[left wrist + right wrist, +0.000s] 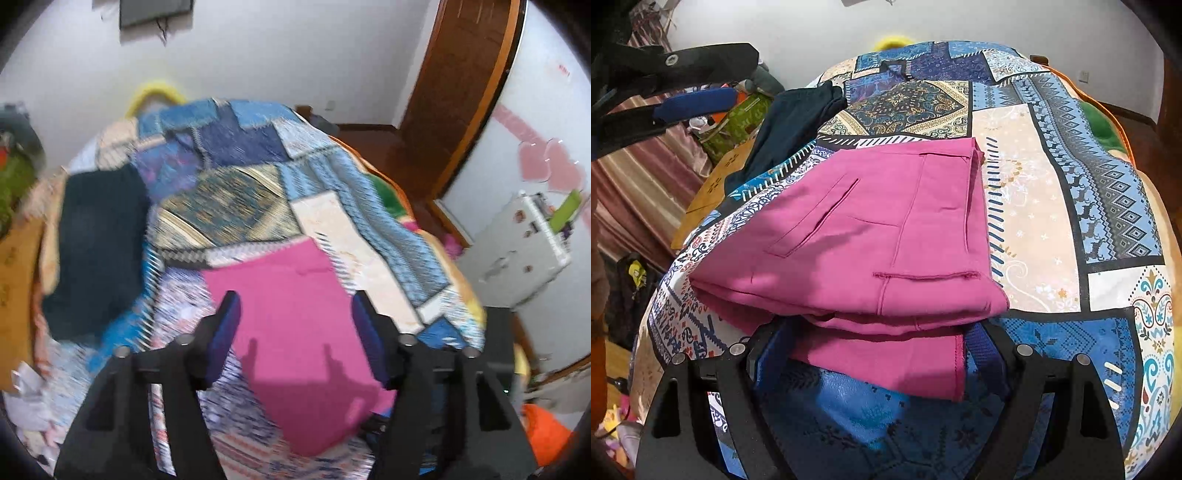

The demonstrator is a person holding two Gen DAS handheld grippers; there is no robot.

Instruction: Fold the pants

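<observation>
Pants: the pink pants (864, 236) lie folded in several layers on the bed (1034, 206), near its front edge; 1 pocket slit and the seams face up.
Lower layer: 1 flap of the pants comes out toward the front edge, under the thicker folded stack.
Right gripper: the right gripper (871, 354) is wide open at the front edge of the bed; the folded edge of the pants sits between its 2 fingers, which do not close on it.
Left gripper: the left gripper (295, 332) is also wide open and is above the pants (295, 332), with nothing held; in the right view it (676, 85) shows at the upper left, well apart from the cloth.
Bed cover: a patchwork quilt in blue, cream and white.
Other cloth: a dark garment (790, 122) lies at the far left edge of the bed, apart from the pants.
Left view: blurred, small details cannot be read.
</observation>
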